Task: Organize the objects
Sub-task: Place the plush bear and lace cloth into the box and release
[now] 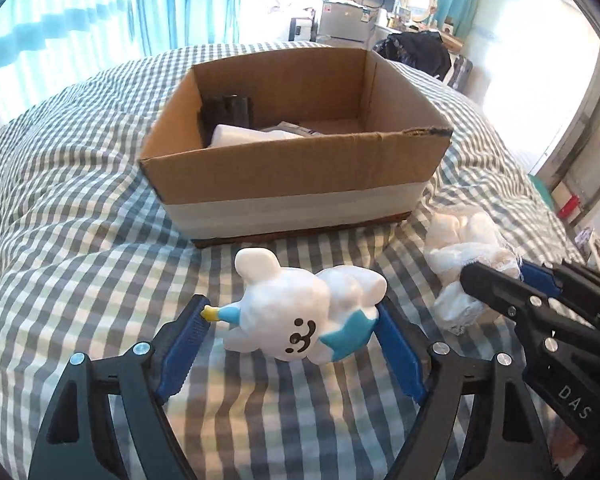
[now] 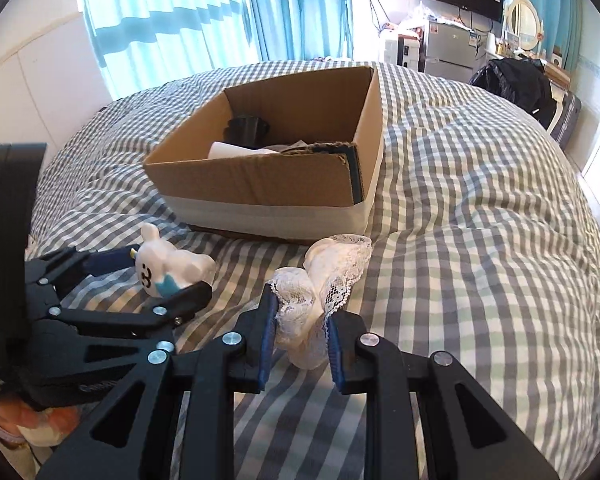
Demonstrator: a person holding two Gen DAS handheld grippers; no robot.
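A white bear figurine (image 1: 304, 312) with blue trim lies on the checked bedspread, in front of an open cardboard box (image 1: 296, 168). My left gripper (image 1: 292, 316) is open with its blue pads on either side of the figurine; the left pad touches the figurine's yellow tip. The figurine also shows in the right wrist view (image 2: 172, 270). My right gripper (image 2: 300, 312) is shut on a bunched white lace cloth (image 2: 324, 280), which rests on the bed in front of the box (image 2: 268, 184). The cloth also shows in the left wrist view (image 1: 468, 256).
The box holds a black object (image 1: 230, 110) and white items (image 1: 244, 136). The checked bedspread (image 2: 480, 220) stretches wide to the right. A fridge, TV and dark bag (image 1: 416, 52) stand beyond the bed. Blue curtains hang at the back left.
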